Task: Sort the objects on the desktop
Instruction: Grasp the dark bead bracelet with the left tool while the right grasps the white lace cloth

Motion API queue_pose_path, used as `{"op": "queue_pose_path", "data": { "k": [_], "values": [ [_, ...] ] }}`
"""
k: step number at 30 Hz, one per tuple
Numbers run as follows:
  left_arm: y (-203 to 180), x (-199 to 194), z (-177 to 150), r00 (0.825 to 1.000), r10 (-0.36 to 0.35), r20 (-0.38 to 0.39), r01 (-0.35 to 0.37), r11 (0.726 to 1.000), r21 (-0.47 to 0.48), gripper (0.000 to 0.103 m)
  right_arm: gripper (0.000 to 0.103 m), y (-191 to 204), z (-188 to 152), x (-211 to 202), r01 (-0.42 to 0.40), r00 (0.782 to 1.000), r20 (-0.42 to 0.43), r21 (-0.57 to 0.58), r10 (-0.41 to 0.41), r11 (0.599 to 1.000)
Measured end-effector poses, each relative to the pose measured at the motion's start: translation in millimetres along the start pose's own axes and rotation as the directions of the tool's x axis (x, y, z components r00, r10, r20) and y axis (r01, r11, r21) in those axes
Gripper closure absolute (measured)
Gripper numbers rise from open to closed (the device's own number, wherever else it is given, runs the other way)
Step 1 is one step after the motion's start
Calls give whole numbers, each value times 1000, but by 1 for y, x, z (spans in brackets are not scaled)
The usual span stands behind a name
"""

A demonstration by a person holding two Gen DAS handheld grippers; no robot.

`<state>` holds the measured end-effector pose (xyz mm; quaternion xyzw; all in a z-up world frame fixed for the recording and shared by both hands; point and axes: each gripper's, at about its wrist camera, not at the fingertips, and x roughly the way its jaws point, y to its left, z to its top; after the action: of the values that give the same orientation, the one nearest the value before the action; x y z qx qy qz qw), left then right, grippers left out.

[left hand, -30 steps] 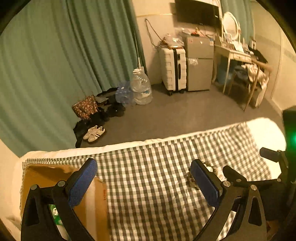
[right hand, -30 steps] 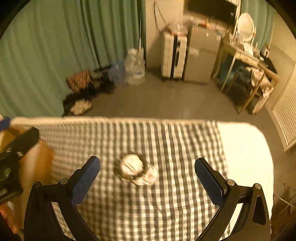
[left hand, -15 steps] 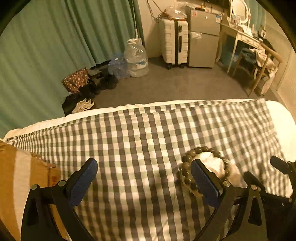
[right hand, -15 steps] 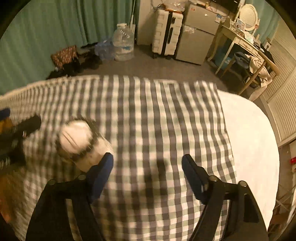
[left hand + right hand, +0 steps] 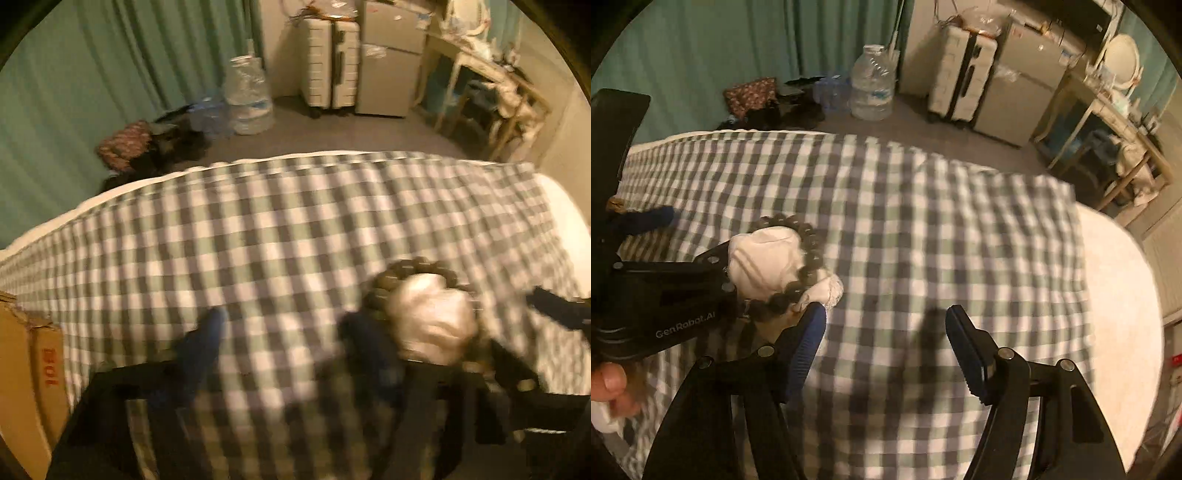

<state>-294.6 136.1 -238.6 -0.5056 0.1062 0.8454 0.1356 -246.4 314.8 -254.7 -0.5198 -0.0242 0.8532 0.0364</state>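
A bracelet of dark round beads point(image 5: 391, 280) point(image 5: 809, 236) lies on the checked cloth point(image 5: 923, 221), ringed around a crumpled white wad point(image 5: 432, 321) point(image 5: 764, 258). My left gripper point(image 5: 286, 343) hangs low over the cloth with its jaws closing. Only cloth lies between them, and the wad sits just outside its right finger. In the right wrist view the left gripper point(image 5: 692, 236) comes in from the left. My right gripper point(image 5: 886, 347) also has its jaws closing over bare cloth. Its left finger point(image 5: 809, 339) is at the wad's near edge.
A cardboard box point(image 5: 26, 369) stands at the cloth's left end. A bare white surface point(image 5: 1115, 295) runs past the cloth on the right. A thumb point(image 5: 609, 380) shows at the lower left. Beyond are the floor, a water jug point(image 5: 871, 88), suitcases and a desk.
Both grippers have come down toward the cloth and tilted further downward. Their jaws have narrowed, the left one most. The bracelet now sits left of the right gripper instead of between its fingers.
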Motion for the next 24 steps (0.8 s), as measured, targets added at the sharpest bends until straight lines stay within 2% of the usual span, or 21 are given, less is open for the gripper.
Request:
{"op": "queue_pose_path", "data": {
  "k": [1, 2, 3, 6, 7, 8, 9, 10, 11, 14, 19, 24],
  "values": [
    [-8, -3, -2, 1000, -17, 4, 17, 999, 38, 76, 36, 2, -1, -1, -21, 1000, 4, 4, 21, 1000],
    [-16, -5, -5, 1000, -28, 8, 27, 997, 71, 86, 36, 5, -2, -1, -32, 999, 6, -2, 32, 999],
    [-21, -8, -8, 999, -45, 11, 44, 995, 88, 102, 36, 10, -3, 0, -35, 999, 5, -25, 36, 999],
    [-21, -14, -13, 996, -89, 15, 88, 994, 60, 103, 37, 23, -6, 3, -3, 1000, 15, -91, 4, 996],
    [-15, -16, -15, 993, -116, 16, 115, 993, 33, 103, 45, 24, -6, 3, -7, 1000, 22, -88, 9, 996],
    [-12, -17, -14, 992, -126, 17, 125, 992, 19, 103, 59, 23, -7, 4, -25, 999, 22, -72, 26, 997],
    [-7, -21, -16, 990, -136, 24, 136, 991, 1, 103, 67, 22, -6, 5, -42, 999, 18, -53, 43, 998],
    [-4, -25, -18, 990, -135, 35, 136, 991, -7, 103, 85, 22, -7, 4, -45, 999, 18, -39, 46, 998],
    [-1, -26, -16, 990, -134, 47, 135, 991, -11, 103, 96, 23, -8, 3, -40, 999, 19, -43, 41, 998],
    [5, -45, -16, 987, -136, 90, 138, 990, -12, 103, 101, 25, -13, -4, -29, 998, 45, -53, 31, 998],
    [4, -66, -3, 979, -149, 140, 148, 989, 14, 103, 103, 11, -20, -26, -78, 991, 115, 33, 73, 996],
    [-1, -62, 2, 978, -161, 130, 159, 987, 24, 103, 103, -7, -22, -54, -76, 980, 192, 89, 58, 993]
  ]
}}
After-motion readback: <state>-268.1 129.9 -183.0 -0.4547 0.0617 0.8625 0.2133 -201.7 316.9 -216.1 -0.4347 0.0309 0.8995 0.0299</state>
